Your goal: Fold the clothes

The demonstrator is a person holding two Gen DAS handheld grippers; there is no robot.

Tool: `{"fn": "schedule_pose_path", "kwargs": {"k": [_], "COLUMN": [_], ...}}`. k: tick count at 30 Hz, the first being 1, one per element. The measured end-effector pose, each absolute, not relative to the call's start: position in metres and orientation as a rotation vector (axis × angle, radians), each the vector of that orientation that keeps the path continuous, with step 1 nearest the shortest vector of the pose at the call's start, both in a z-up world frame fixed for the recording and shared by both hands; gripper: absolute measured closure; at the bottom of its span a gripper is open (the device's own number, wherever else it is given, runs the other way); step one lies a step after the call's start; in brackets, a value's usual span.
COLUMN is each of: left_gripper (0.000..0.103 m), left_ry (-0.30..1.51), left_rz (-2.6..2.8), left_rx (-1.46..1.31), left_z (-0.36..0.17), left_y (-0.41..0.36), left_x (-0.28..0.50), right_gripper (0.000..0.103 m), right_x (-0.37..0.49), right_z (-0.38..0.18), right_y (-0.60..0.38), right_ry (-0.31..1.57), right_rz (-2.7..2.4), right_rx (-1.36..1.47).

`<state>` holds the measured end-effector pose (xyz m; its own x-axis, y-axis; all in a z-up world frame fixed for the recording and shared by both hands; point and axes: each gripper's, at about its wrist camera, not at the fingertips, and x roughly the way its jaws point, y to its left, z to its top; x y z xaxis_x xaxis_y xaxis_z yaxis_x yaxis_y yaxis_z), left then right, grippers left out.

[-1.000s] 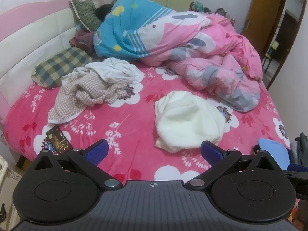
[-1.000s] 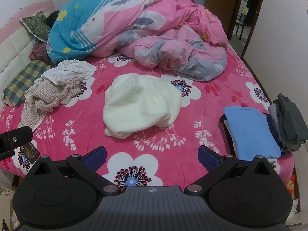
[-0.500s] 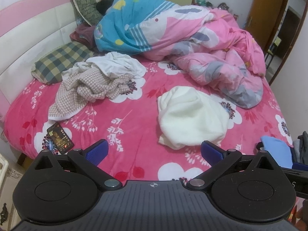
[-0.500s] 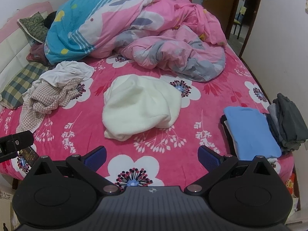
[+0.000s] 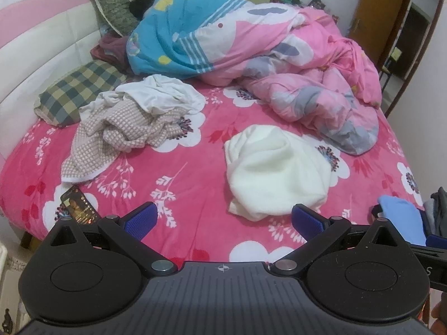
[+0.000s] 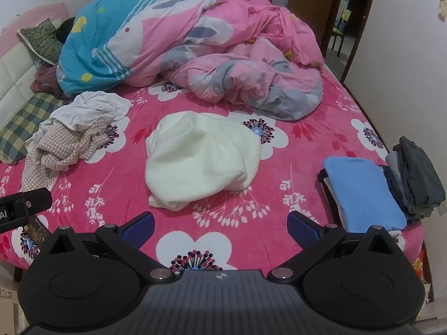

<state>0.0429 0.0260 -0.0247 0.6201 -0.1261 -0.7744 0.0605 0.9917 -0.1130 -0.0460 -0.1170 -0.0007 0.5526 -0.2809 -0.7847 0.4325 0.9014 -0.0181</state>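
Left tongs [image 5: 223, 217]: spread wide apart and empty, held above the near edge of the bed [image 5: 195, 189] — probably so the whole spread of laundry is in sight before anything is picked.

Right tongs [image 6: 220, 224]: likewise wide apart with nothing between them, aimed over the near edge toward the middle of the bed.

White garment [image 6: 201, 156]: a crumpled cream heap alone in the middle of the bed, apart from the other clothes; it lies nearest both pairs of tongs, so I judge it the next piece to fold.

Unsorted pile [image 5: 134, 117]: a checked beige cloth tangled with a white one, near the plaid pillow [image 5: 75, 95] at the headboard side — left there, it seems, as the waiting stock.

Folded stack [image 6: 363, 192]: a light blue piece lying flat on a dark one at the right near corner, with grey clothes [image 6: 416, 173] just beside it; this looks like the place for finished work, kept clear of the loose pieces.

Quilt [image 5: 265, 64]: bunched at the far side, covering what seems to be a person lying by the pillows; not part of the folding.

Phone [image 5: 78, 205]: screen lit, on the bed's near left corner, close to the left tongs — worth avoiding when cloth is spread out.

Stage: some clothes folded, no grasp begun on the white garment.
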Motion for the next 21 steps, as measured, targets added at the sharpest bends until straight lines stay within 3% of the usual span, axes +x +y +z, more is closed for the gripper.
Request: {"fn": "schedule_pose_path", "kwargs": {"k": [21], "left_gripper": [0.0], "left_ry": [0.921], "left_rz": [-0.199], "left_rx": [-0.095], "left_z": [-0.058], "left_y": [0.055], "left_x": [0.088], "right_gripper": [0.0], "right_x": [-0.025], "right_z": [-0.014], "right_y": [-0.109], "right_ry": [0.953], "right_rz": [-0.521], "right_rx": [0.266]}}
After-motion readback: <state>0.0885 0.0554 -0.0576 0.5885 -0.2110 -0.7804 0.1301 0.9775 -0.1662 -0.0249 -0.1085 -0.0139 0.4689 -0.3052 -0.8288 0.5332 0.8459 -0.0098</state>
